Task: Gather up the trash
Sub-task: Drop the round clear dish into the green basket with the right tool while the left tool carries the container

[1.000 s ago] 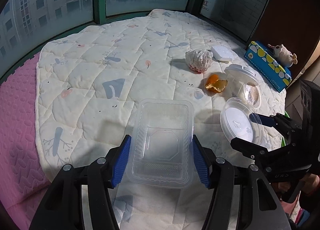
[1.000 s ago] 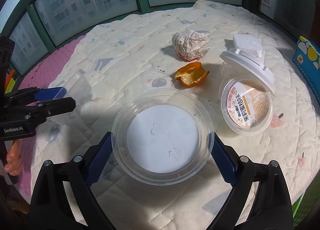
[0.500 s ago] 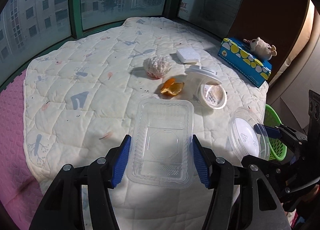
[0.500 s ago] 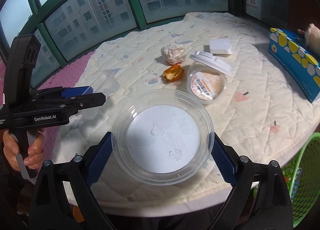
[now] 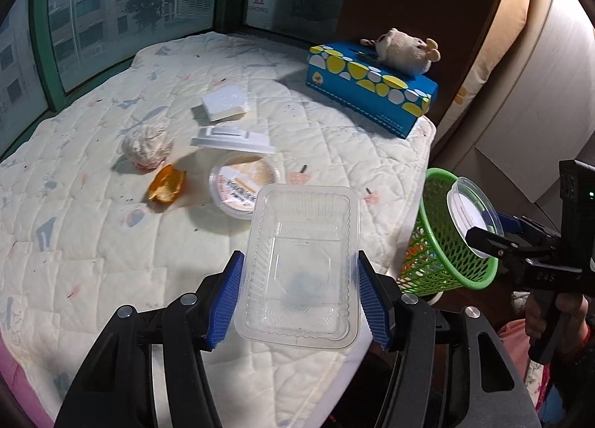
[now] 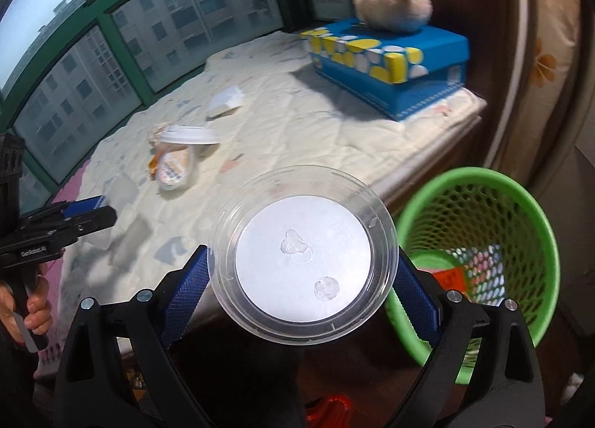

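My left gripper [image 5: 299,296] is shut on a clear rectangular plastic tray [image 5: 301,264], held above the bed's right edge. My right gripper [image 6: 301,281] is shut on a round clear lid [image 6: 302,255] with a white disc inside, held off the bed's edge beside the green mesh basket [image 6: 479,238]. In the left wrist view that round lid [image 5: 472,214] hangs over the green basket [image 5: 442,242]. On the quilt [image 5: 93,242] lie an orange peel [image 5: 167,188], a crumpled paper ball [image 5: 147,145], an open round tub [image 5: 241,186] with its white lid [image 5: 232,140], and a foam block [image 5: 227,104].
A blue tissue box [image 5: 372,87] with a plush toy [image 5: 405,50] on top stands at the bed's far right corner. Windows with green frames [image 6: 111,26] run behind the bed. The basket holds some coloured scraps [image 6: 457,275]. A hand [image 6: 31,311] grips the left tool's handle.
Both grippers have swung to the right with their loads, from over the middle of the quilt to its right edge. The green basket has come into view, and the round lid now hangs by it.
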The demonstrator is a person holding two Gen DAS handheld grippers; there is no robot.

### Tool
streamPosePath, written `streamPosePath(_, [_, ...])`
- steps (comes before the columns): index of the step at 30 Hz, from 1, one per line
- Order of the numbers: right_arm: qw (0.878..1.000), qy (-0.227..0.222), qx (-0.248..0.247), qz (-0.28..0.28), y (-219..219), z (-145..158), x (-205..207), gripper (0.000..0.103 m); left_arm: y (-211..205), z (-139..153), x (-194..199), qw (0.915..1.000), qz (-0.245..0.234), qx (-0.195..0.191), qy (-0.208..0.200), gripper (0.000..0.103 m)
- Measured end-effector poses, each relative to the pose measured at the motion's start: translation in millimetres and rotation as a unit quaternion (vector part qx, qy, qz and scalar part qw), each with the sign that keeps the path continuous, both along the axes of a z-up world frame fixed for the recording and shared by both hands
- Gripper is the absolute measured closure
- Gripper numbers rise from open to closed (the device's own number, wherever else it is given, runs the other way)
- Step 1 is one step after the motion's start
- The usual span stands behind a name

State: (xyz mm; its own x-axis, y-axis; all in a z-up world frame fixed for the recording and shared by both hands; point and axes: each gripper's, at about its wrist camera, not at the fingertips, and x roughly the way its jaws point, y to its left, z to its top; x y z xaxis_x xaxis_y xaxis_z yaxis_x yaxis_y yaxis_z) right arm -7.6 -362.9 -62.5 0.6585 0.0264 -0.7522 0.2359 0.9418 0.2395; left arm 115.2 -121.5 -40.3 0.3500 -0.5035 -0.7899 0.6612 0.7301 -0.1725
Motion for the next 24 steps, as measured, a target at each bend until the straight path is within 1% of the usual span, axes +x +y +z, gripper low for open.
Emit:
streamPosePath(3, [0.999, 0.020, -0.016, -0.037, -37.3, -13.3, -9.8, 0.010, -20.7, -0.1, -6.4, 0.9999, -0.015, 0.000, 0.001, 0.046])
streamPosePath(6, [0.997, 0.043, -0.019, -0.068, -71.7, -31.2, -15.1, 0.010, -36.6, 0.7, -11.0, 0.9997, -0.023, -0.002, 0.004, 0.046])
streamPosePath(10, [0.993, 0.075, -0.007, -0.094, -107.7, -58.2, -15.0, 0.010, -50.9, -0.9, -14.7, 0.9995, -0.031, 0.003, 0.006, 0.046])
streamPosePath(14, [0.989, 0.096, 0.011, -0.115, -134.4, -81.4, -11.5, 0.009, -60.0, -4.0, -16.1, 0.9993, -0.033, 0.007, 0.014, 0.046])
streamPosePath(18, [0.985, 0.104, 0.025, -0.132, -154.0, -98.7, -7.8, 0.009, -69.6, -8.2, -18.0, 0.9991, -0.036, 0.012, 0.020, 0.046])
streamPosePath(21, [0.984, 0.102, 0.027, -0.140, -161.6, -104.6, -6.6, 0.009, -78.9, -10.6, -20.4, 0.9987, -0.042, 0.016, 0.024, 0.046])
streamPosePath(24, [0.984, 0.091, 0.040, -0.150, -167.1, -105.3, -12.6, 0.007, -89.8, -11.8, -23.9, 0.9982, -0.052, 0.015, 0.027, 0.046])
